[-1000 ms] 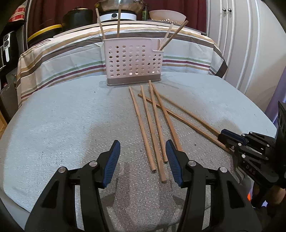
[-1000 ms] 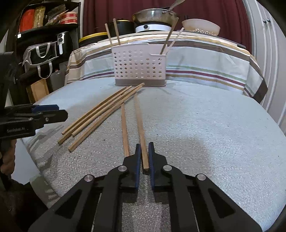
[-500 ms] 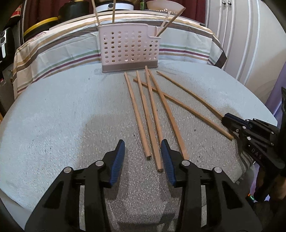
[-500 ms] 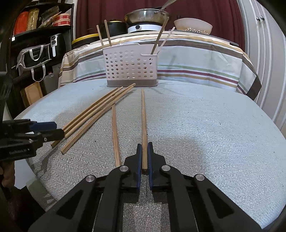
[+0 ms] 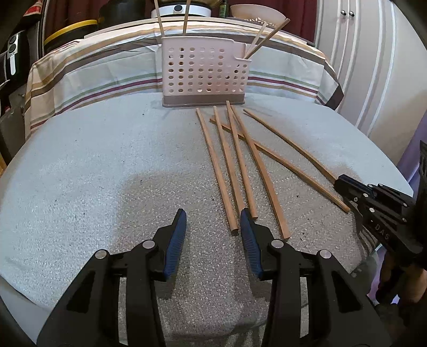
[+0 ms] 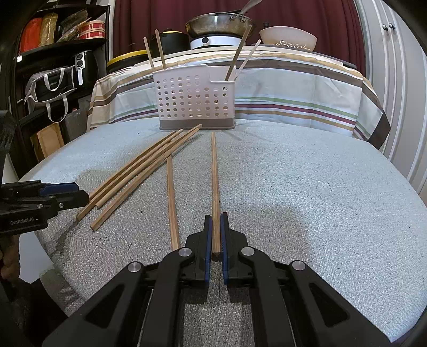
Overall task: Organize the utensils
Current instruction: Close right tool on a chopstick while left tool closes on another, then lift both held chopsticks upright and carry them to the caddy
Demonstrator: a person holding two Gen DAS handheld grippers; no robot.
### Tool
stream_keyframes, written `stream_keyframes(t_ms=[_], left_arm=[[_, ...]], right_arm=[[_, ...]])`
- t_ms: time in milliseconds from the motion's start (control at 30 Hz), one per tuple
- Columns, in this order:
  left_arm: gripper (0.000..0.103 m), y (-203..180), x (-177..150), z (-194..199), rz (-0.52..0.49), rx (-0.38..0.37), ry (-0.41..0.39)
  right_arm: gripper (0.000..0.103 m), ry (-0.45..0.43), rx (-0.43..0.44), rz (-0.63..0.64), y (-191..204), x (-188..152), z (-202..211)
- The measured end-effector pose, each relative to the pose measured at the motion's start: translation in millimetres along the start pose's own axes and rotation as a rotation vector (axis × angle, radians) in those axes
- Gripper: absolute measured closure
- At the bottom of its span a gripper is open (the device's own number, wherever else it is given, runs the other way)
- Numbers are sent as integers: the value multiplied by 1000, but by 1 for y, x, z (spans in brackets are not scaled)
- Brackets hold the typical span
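Note:
Several wooden chopsticks (image 5: 229, 160) lie fanned on the grey foam table in front of a pale perforated utensil holder (image 5: 204, 74) with more chopsticks standing in it. My left gripper (image 5: 212, 212) hovers open at their near ends. The tip of one chopstick (image 5: 234, 229) lies between the jaws, close to the right finger (image 5: 248, 237) and untouched. My right gripper (image 6: 216, 215) is shut on the near end of a chopstick (image 6: 215, 181) that points straight at the holder (image 6: 194, 98). It also shows at the right edge of the left wrist view, right gripper (image 5: 344, 184).
Behind the holder stands a table under a striped cloth (image 6: 293, 88) carrying a wok (image 6: 218, 25) and a bowl (image 6: 288, 37). Dark shelves (image 6: 61, 53) stand at the left, a white cupboard (image 5: 373, 66) at the right. The round table edge (image 5: 16, 275) runs close below both grippers.
My left gripper has narrowed and moved forward, so a chopstick tip now lies between its jaws. The right gripper keeps its hold; its chopstick now points straighter at the holder.

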State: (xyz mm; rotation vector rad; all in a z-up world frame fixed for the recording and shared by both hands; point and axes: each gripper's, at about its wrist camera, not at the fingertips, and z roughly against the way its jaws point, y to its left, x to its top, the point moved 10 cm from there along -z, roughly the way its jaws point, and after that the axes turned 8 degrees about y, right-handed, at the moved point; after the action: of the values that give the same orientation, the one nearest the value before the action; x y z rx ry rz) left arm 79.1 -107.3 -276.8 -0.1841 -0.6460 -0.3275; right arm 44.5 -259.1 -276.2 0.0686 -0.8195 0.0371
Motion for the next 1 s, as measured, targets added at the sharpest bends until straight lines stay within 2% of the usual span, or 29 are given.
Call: stream_keyframes(t_ms=[267,467,600,667,767,1000], left_arm=[[62,12,0,-3,49,16,6],[62,4,1,-4,31,8,-1],[73,-1,3,-7,10,16,-30],[87,-4,5,-8,-4,13,-39],[96,-5,5,-9,-8,8,-44],[97,-1,7,-6,14,3,-49]], right_arm=[[96,0,0,0,0,0,0],[96,-1,0,0,0,0,0],[96,-1,0,0,0,0,0],[96,-1,1,-1,0,0,0],[96,-3,2,-3,0,1,0],[96,-9,8,-6,0,2,0]])
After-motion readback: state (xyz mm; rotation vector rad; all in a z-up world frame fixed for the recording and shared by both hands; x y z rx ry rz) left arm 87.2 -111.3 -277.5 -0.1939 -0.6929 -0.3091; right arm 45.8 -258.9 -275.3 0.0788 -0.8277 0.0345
